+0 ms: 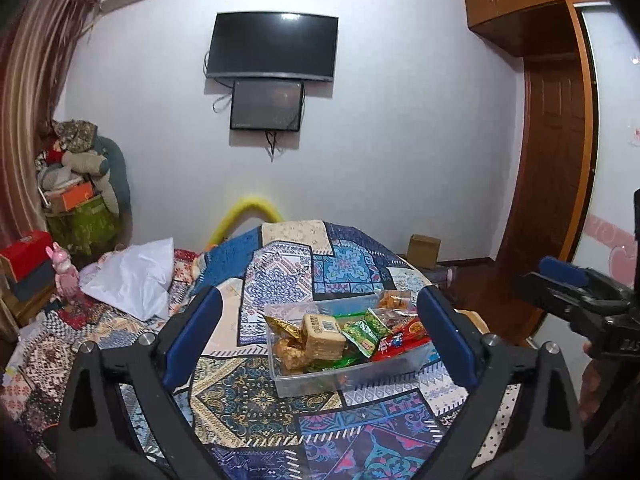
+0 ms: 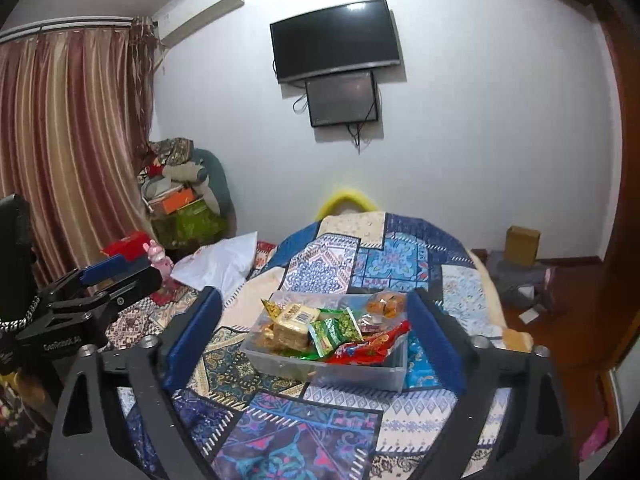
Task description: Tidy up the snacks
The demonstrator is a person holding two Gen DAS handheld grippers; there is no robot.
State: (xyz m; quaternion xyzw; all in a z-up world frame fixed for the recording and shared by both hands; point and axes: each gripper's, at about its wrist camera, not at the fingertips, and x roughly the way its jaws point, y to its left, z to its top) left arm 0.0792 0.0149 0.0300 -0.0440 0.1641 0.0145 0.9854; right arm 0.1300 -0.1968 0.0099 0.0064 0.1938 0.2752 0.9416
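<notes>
A clear plastic bin point(image 1: 320, 380) point(image 2: 360, 372) stands on a round table under a patchwork cloth point(image 1: 280, 268) point(image 2: 320, 264). Inside lie a cracker pack point(image 1: 322, 334) point(image 2: 294, 322), green packets point(image 1: 362, 332) point(image 2: 336, 330), a red packet point(image 1: 400, 340) point(image 2: 372, 346), a gold packet point(image 1: 286, 326) and an orange snack bag point(image 1: 394, 300) point(image 2: 386, 304). My left gripper point(image 1: 320, 304) point(image 2: 132, 276) is open and empty, held above and short of the bin. My right gripper point(image 2: 314, 300) point(image 1: 556, 288) hovers beside it, also open with nothing between its blue pads.
A white plastic bag point(image 1: 132, 280), a pink rabbit figure point(image 1: 64, 276) and a red box point(image 1: 26, 252) lie left of the table. A cardboard box point(image 2: 522, 244) sits on the floor at right. A yellow chair back point(image 1: 252, 208) rises behind the table, and a wooden door point(image 1: 556, 160) stands right.
</notes>
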